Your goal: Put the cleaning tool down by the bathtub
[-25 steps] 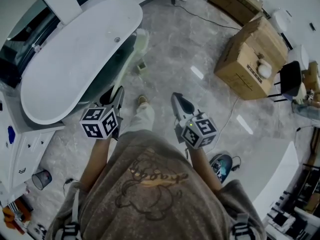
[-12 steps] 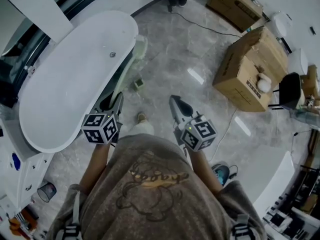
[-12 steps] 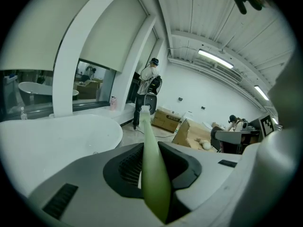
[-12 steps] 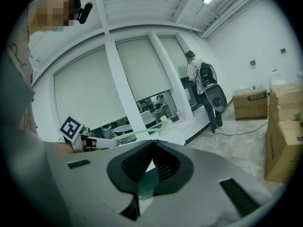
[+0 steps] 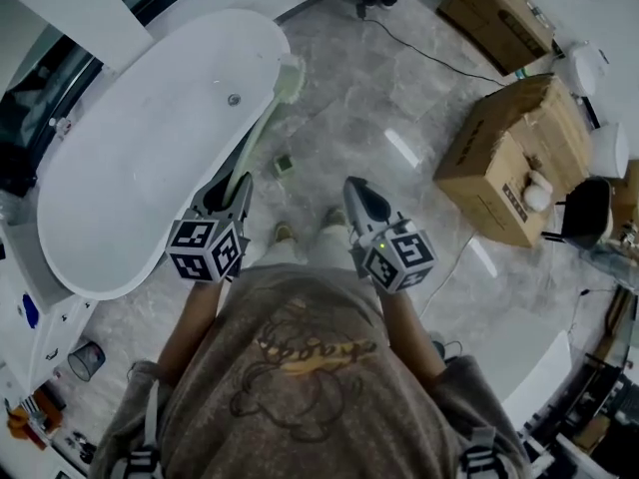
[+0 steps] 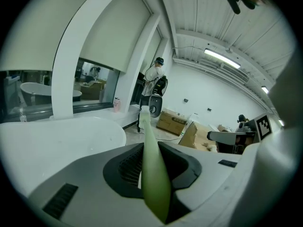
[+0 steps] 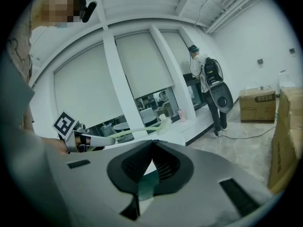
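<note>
Leftmost, the bathtub [image 5: 130, 163] lies just beside my left gripper [image 5: 238, 183], clamped on the handle end of the brush [image 5: 262, 128] — probably light and stiff, its head over the tub's rim, best held there. My right gripper [image 5: 357, 193] — closed, empty.

Cleaning tool [image 5: 262, 133] held off the floor, alongside bathtub [image 5: 140, 168].
Pale green long-handled brush; handle is clamped between the jaws of the left gripper [image 5: 238, 186]. Shaft is angled toward 1 o'clock along the tub's right rim, bristle head at the far end. White oval tub is seen at 10 o'clock.
</note>
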Demonstrator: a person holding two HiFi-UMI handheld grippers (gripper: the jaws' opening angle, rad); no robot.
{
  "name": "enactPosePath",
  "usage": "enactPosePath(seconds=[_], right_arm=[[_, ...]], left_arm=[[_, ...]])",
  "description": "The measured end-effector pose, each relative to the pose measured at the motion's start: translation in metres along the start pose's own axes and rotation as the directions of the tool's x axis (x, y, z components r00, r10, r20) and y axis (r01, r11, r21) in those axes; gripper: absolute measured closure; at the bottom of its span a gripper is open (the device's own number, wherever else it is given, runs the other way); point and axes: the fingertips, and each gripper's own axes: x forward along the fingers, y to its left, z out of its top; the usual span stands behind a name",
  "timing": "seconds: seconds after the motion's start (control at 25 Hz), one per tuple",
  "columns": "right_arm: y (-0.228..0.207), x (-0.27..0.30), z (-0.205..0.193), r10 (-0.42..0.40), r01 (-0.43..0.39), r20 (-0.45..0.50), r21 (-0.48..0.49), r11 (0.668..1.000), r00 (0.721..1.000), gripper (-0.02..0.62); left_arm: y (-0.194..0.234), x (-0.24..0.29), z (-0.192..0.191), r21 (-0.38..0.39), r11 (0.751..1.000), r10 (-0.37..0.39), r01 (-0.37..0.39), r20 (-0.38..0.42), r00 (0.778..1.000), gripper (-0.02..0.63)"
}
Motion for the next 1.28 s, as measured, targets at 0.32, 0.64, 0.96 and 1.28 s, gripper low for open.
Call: enactPosePath(seconds=[0.32,0.64,0.96,1.28], right_arm=[[-0.038,0.058,0.03,0.145,-0.147,-0.046,-0.055,0.988,0.988,0.595],[-0.053,0.094,0.042,0.213,-0.222,-0.096,-0.104,0.969,0.972,0.595],[-0.064,0.113,0.027,0.224,-0.239,-0.16,-0.082,0.968,0.961,0.595],[-0.082,0.133,-0.002,0.222,-0.24,-0.214,-0.059,0.969,0.951,0.595]], left_arm=[[0.002,0.038,0.026,-0.045,0.992,0.12,-0.118,0.043,0.992,0.505],[0.011,0.059,0.039,-0.099,0.977,0.194,-0.187,0.061,0.979,0.505],[0.026,0.071,0.019,-0.153,0.962,0.229,-0.226,0.005,0.973,0.505],[0.038,0.089,-0.024,-0.2,0.948,0.239,-0.249,-0.077,0.968,0.505]])
